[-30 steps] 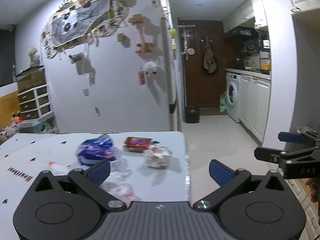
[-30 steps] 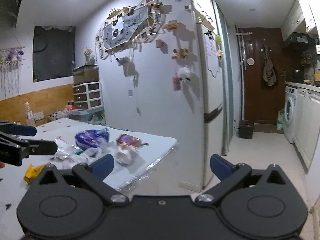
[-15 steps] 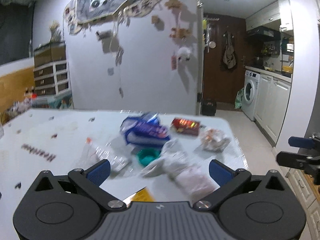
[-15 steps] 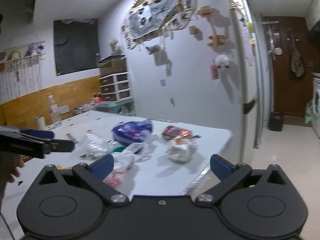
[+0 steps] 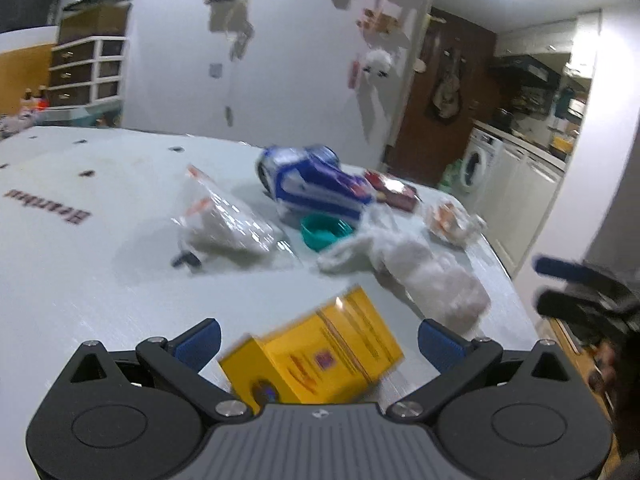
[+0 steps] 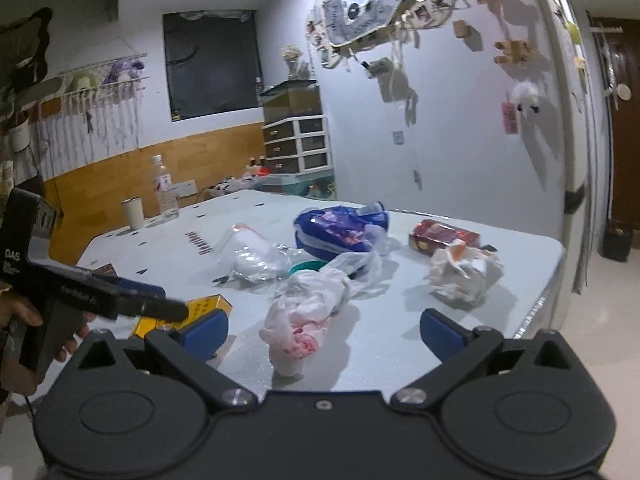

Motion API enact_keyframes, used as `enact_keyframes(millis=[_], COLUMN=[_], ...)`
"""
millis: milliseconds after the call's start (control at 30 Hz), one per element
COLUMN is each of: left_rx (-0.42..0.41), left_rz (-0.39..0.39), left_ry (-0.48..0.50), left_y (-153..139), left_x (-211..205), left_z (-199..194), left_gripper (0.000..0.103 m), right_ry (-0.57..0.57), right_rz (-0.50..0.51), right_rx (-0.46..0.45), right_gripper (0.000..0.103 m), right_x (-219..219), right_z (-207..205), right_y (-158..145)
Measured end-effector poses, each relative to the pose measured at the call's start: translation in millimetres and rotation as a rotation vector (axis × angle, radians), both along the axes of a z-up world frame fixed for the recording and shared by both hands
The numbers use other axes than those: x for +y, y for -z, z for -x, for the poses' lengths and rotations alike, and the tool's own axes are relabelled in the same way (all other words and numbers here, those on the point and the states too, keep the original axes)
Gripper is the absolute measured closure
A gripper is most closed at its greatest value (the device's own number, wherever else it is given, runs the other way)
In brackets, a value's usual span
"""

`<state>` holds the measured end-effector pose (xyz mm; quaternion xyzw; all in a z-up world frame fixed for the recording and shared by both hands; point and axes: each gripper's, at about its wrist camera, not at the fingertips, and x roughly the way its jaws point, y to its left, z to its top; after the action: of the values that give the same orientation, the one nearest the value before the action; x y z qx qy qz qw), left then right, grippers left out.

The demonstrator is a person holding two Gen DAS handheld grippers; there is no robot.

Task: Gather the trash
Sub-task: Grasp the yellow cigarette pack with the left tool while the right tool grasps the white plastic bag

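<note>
Trash lies on a white table (image 5: pixel 80 280): a yellow box (image 5: pixel 316 356), a white plastic bag (image 5: pixel 416 276), a clear bag (image 5: pixel 224 224), a teal lid (image 5: pixel 322 232), a blue pack (image 5: pixel 316 184), a red box (image 5: pixel 394 192) and crumpled paper (image 5: pixel 452 218). My left gripper (image 5: pixel 318 344) is open, its jaws wide on either side of the yellow box, apart from it. My right gripper (image 6: pixel 324 330) is open and empty, with the white plastic bag (image 6: pixel 308 312) between its jaws, untouched. The left gripper also shows in the right wrist view (image 6: pixel 120 300), above the yellow box (image 6: pixel 200 308).
A clear bottle (image 6: pixel 164 188) and a cup (image 6: pixel 133 213) stand at the table's far left edge. A white wall (image 6: pixel 460 140) with hung decorations rises behind the table. The table's right edge (image 6: pixel 548 280) drops to a tiled floor. Drawers (image 6: pixel 298 144) stand at the back.
Both grippers have moved in over the table and tilted down. The yellow box now sits between the left jaws, and the white bag is closer to the right gripper.
</note>
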<state>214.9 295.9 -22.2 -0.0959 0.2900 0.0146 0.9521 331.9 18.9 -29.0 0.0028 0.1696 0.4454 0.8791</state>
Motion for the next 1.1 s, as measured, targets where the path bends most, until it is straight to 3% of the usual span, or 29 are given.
enact_keyframes(millis=[100, 267, 333, 467, 533, 633, 1100], left_rx=[0.029, 0.045, 0.047, 0.046, 0.045, 0.045, 0.073], left_rz=[0.001, -0.022, -0.042, -0.081, -0.099, -0.119, -0.177], left_ry=[0.041, 0.142, 0.155, 0.107, 0.067, 0.022, -0.052], left_y=[4, 5, 5, 3, 0, -3, 0], left_x=[-11, -43, -55, -70, -73, -73, -85], left_z=[5, 18, 21, 22, 22, 20, 3], left_gripper=[0.000, 0.000, 0.000, 0.000, 0.000, 0.000, 0.000], right_ry=[-0.009, -0.071, -0.095, -0.072, -0.071, -0.083, -0.103], right_rz=[-0.022, -0.044, -0.044, -0.015, -0.007, -0.004, 0.088], right_rx=[0.022, 0.143, 0.171, 0.187, 0.200, 0.186, 0.153], right_gripper=[0.001, 0.018, 0.029, 0.042, 0.065, 0.075, 0.079], right_x=[7, 23, 30, 43, 45, 38, -33], right_z=[-5, -18, -20, -23, -23, -18, 10], right_y=[3, 10, 14, 20, 23, 21, 11])
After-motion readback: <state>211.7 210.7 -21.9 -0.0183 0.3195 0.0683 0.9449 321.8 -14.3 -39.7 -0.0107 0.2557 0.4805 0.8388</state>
